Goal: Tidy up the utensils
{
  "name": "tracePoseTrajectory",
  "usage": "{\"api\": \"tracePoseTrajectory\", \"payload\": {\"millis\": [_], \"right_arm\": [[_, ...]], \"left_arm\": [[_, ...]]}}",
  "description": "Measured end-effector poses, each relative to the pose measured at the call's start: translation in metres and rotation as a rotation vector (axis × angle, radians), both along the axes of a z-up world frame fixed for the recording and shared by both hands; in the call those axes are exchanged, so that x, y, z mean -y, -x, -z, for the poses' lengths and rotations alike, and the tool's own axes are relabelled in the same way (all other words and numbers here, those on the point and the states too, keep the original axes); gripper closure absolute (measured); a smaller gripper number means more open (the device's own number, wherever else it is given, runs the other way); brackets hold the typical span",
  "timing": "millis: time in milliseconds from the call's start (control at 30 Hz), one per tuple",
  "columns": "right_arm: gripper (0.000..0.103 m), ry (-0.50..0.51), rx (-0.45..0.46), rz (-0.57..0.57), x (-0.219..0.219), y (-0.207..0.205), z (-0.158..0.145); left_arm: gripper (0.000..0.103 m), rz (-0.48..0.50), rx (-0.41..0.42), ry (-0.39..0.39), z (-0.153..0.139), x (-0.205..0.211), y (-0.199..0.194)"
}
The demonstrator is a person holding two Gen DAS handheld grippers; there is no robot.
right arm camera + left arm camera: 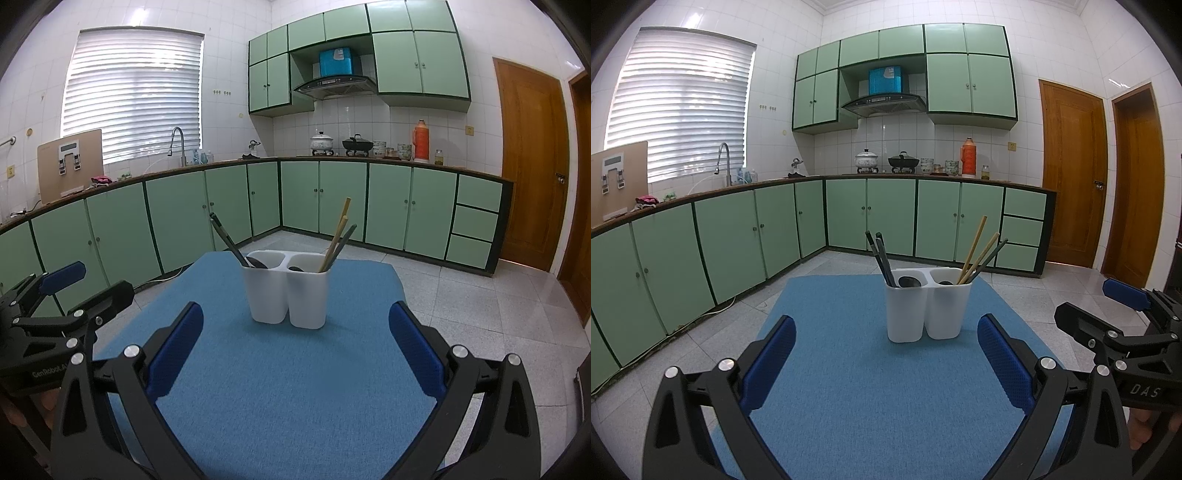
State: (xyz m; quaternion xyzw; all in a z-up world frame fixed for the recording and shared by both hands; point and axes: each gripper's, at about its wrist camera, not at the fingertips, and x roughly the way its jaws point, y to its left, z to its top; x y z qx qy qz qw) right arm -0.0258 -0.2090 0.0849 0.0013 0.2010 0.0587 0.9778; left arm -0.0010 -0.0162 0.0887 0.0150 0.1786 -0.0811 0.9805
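Observation:
A white two-compartment utensil holder [928, 306] [289, 295] stands upright on the blue mat [871, 387] [288, 387]. Its left cup holds dark-handled utensils [881, 258] [229, 240]. Two wooden chopsticks [977, 247] [338, 234] and one dark utensil lean in the right cup. My left gripper [886, 354] hangs open short of the holder, nothing between its fingers. My right gripper [295, 339] is open too and just as empty. Each gripper shows at the side of the other's view: the right gripper [1108, 306], the left gripper [85, 284].
The mat covers a small table above a tiled floor [1034, 295]. Green cabinets [738, 236] and a counter with sink, pots and an orange thermos [968, 157] run along the far walls. Wooden doors [1071, 173] stand at the right.

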Motion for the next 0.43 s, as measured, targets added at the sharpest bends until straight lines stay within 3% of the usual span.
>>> {"api": "tracePoseTrajectory", "payload": {"millis": [433], "right_arm": [[0.005,-0.001,-0.001,0.001,0.0002,-0.0006,0.0006]], "left_arm": [[0.006,-0.003,-0.003,0.001,0.0014,0.0004,-0.0011]]}}
